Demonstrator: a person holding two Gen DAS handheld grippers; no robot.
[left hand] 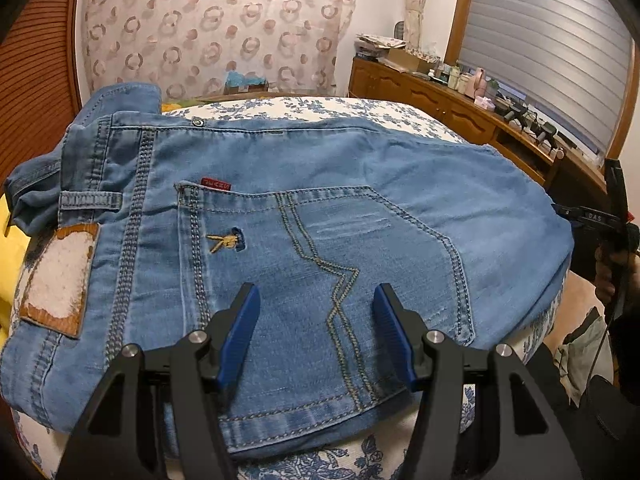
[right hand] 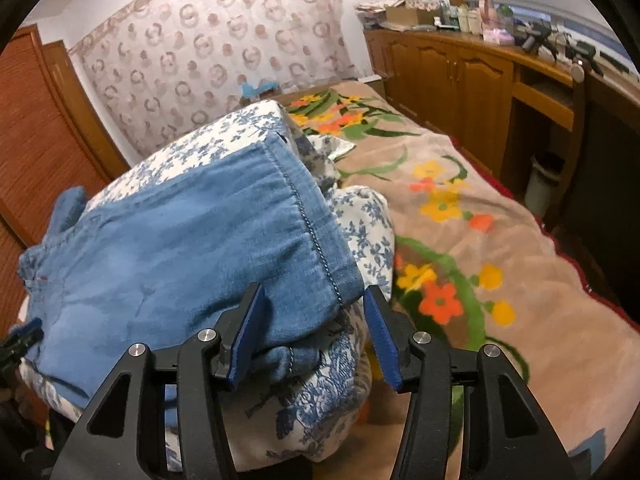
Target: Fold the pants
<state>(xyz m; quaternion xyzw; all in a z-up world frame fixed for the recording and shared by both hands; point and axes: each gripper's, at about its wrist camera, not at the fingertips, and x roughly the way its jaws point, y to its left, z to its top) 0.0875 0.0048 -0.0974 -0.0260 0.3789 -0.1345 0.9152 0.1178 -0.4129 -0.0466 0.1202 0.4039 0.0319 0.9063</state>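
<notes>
Light blue denim pants (left hand: 320, 200) lie folded on a stack of blue-flowered bedding (left hand: 304, 106), waistband to the left, back pocket and leather patch facing up. My left gripper (left hand: 316, 312) hovers open just over the back pocket, its blue pads apart and gripping nothing. In the right wrist view the pants' hem end (right hand: 320, 240) drapes over the bedding's edge. My right gripper (right hand: 312, 320) straddles the hem corner with its jaws opening; denim sits between the pads, and the right pad stands off it. The right gripper (left hand: 616, 220) also shows at the far right of the left wrist view.
A tan blanket with orange and yellow flowers (right hand: 480, 220) covers the bed to the right of the stack. Wooden cabinets (right hand: 440, 72) with cluttered tops run along the far wall, a white bin (right hand: 544, 184) beside them. Yellow cloth (left hand: 12, 248) lies at the left.
</notes>
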